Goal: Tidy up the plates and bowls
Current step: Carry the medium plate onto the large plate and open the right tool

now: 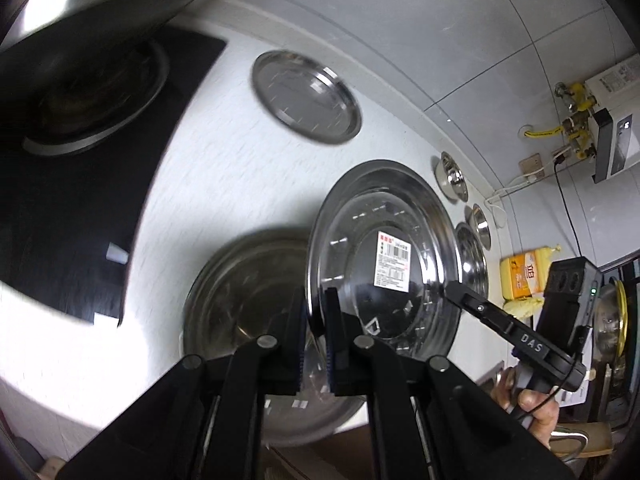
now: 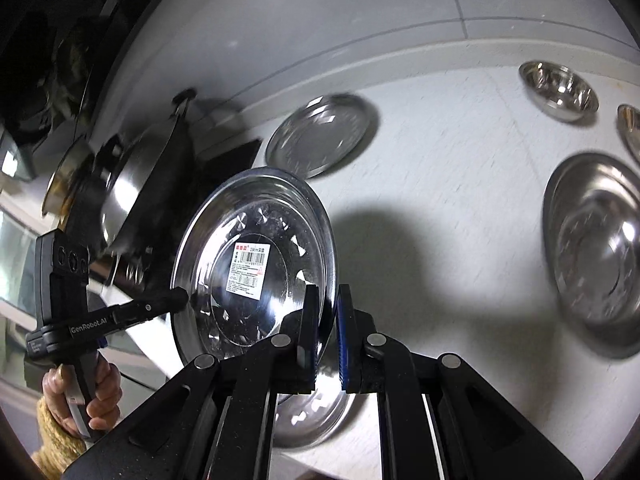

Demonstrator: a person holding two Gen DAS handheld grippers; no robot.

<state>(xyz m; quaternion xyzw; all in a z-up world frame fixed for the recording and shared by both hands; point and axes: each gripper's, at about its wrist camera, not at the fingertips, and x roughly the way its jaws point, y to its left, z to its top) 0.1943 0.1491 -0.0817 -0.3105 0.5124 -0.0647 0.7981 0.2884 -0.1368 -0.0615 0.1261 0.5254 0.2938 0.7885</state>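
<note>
A: Grip state?

B: Left gripper (image 1: 316, 328) clenched on the near rim of the labelled plate (image 1: 384, 256); right gripper (image 2: 328, 332) clenched on the opposite rim. Plate is held on edge between them, clear of the counter (image 1: 208, 168), sticker face up.

A: Relation for the next move?

B: A larger steel dish (image 1: 240, 312) lies directly beneath the plate; I judge the set-down goes straight down, both hands equally near.

A: Count?

B: Left view: one held plate, one dish below, one plate (image 1: 306, 96) beyond, one more dish (image 1: 474, 260) right of it, two small bowls (image 1: 452, 176) at the wall.
</note>
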